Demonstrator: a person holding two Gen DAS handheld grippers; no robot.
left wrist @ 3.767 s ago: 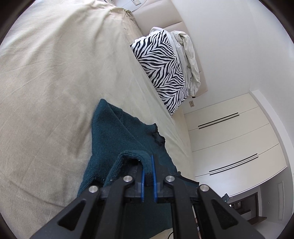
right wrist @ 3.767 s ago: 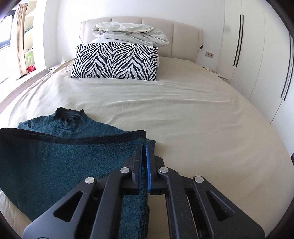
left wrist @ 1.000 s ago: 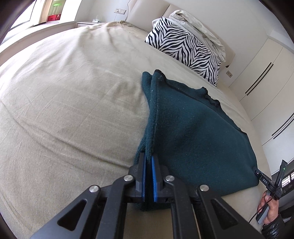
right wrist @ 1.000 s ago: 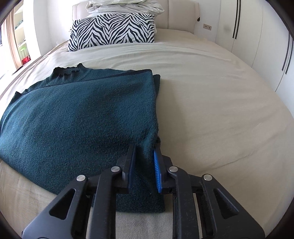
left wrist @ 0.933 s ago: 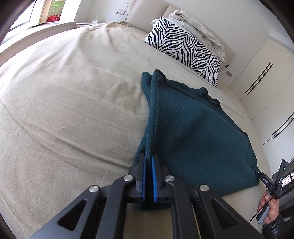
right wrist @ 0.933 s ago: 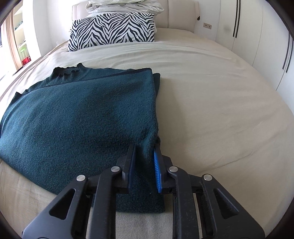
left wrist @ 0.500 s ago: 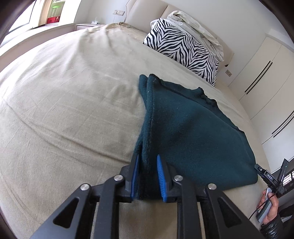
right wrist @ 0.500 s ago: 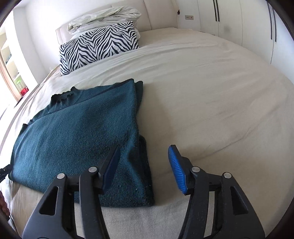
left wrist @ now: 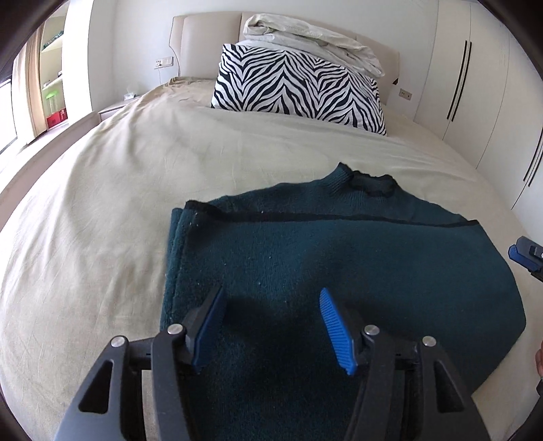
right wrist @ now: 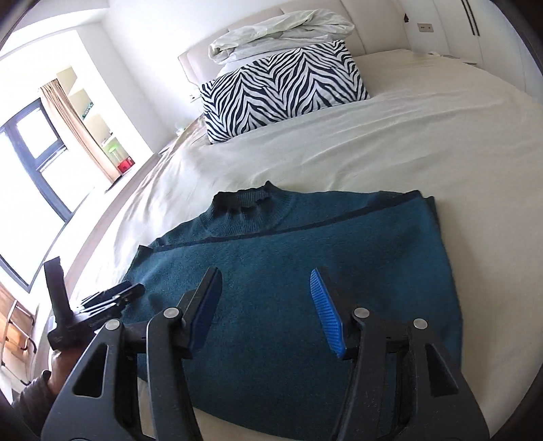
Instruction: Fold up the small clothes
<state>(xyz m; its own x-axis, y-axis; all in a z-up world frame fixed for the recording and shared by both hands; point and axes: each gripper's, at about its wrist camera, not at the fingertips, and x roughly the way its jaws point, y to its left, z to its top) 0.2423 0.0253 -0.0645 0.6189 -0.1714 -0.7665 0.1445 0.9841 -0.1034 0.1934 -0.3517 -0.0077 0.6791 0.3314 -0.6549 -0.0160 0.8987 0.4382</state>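
Left wrist view: a wide bed (left wrist: 142, 176) under a beige sheet, filling most of the frame. At the head, a padded headboard (left wrist: 203, 37), a zebra-print pillow (left wrist: 298, 91) standing against it, a crumpled pale duvet (left wrist: 312, 37) heaped on top. White wardrobe doors (left wrist: 482, 84) with dark slit handles along the right; a curtain (left wrist: 29, 88) and shelves at far left. Teal sweater (left wrist: 339, 257) lying folded on the near part of the bed, collar toward the pillow, a dark hem line crossing it below the collar. Left tongs (left wrist: 271, 322) spreading over the sweater's near edge, blue pads apart, nothing pinched between them. At the right border, only a blue tip of the right tongs (left wrist: 524, 254).

Right wrist view: same bed (right wrist: 424, 142), pillow (right wrist: 281, 88) and duvet (right wrist: 278, 30), seen from further right and tilted. Shown here and not in the other view: a dark-framed window (right wrist: 30, 159) bright with daylight, with a tan curtain (right wrist: 78, 125) beside it. Sweater (right wrist: 322, 271) flat on the sheet, its right side edge straight and fully visible. Right tongs (right wrist: 266, 305) parted above it, pads apart, gripping nothing. At lower left, the left tongs (right wrist: 112, 295) seen from the side, with the person's hand (right wrist: 62, 369) holding them.
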